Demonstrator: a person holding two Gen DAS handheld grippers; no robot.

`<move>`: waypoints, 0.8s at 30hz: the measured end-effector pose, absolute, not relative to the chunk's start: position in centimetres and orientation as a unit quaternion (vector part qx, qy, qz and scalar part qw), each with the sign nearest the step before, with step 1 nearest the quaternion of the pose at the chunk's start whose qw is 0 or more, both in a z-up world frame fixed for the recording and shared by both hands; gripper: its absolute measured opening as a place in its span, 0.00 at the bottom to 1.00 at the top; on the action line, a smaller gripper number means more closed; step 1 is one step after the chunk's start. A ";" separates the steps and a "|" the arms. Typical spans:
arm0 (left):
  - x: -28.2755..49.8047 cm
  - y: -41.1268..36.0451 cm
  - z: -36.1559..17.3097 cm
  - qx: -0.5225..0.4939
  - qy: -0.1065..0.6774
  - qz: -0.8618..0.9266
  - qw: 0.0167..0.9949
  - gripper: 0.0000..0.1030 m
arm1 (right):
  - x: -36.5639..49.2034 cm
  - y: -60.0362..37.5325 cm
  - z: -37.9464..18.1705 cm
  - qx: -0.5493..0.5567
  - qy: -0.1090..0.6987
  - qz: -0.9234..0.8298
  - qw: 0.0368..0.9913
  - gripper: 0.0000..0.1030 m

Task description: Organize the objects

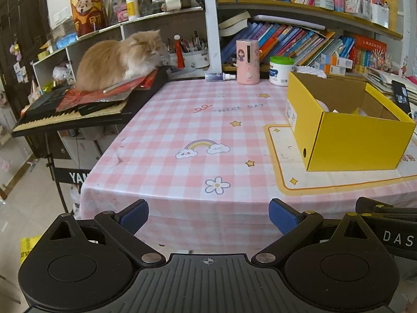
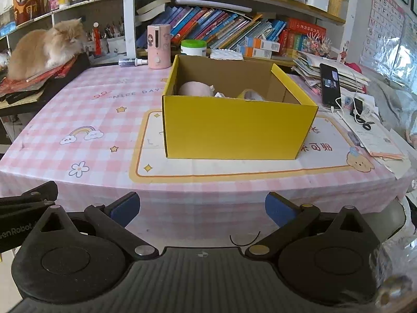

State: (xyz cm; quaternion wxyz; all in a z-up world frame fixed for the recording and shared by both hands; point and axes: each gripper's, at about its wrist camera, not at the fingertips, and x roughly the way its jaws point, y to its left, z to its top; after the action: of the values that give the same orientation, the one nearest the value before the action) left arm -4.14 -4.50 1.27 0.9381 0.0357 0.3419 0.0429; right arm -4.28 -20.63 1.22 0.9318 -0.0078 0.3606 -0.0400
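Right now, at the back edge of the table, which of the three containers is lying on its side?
The small dark spray bottle with the white nozzle. It lies flat beside the pink cylinder, which stands upright, as does the green-lidded white jar.

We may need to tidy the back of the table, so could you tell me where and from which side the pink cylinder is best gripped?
Grip the pink cylinder across its plain mid-body, coming from the front over the open tablecloth. It stands upright and round; the spray bottle lies at its left and the yellow box crowds its right.
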 end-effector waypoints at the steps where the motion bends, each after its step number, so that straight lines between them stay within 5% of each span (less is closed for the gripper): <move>1: -4.2 -4.5 1.3 0.036 0.342 0.044 0.938 0.97 | -4.3 -20.6 1.2 -0.007 0.361 -0.039 0.932 1.00; 24: -4.6 -4.2 1.4 0.037 0.341 0.041 0.938 0.98 | -4.5 -20.5 0.5 0.001 0.385 -0.042 0.922 1.00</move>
State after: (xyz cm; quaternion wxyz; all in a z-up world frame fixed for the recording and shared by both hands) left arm -4.58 -4.19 1.38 0.9383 0.0367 0.3415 0.0410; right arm -4.52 -20.55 0.53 0.9220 0.0011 0.3848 -0.0417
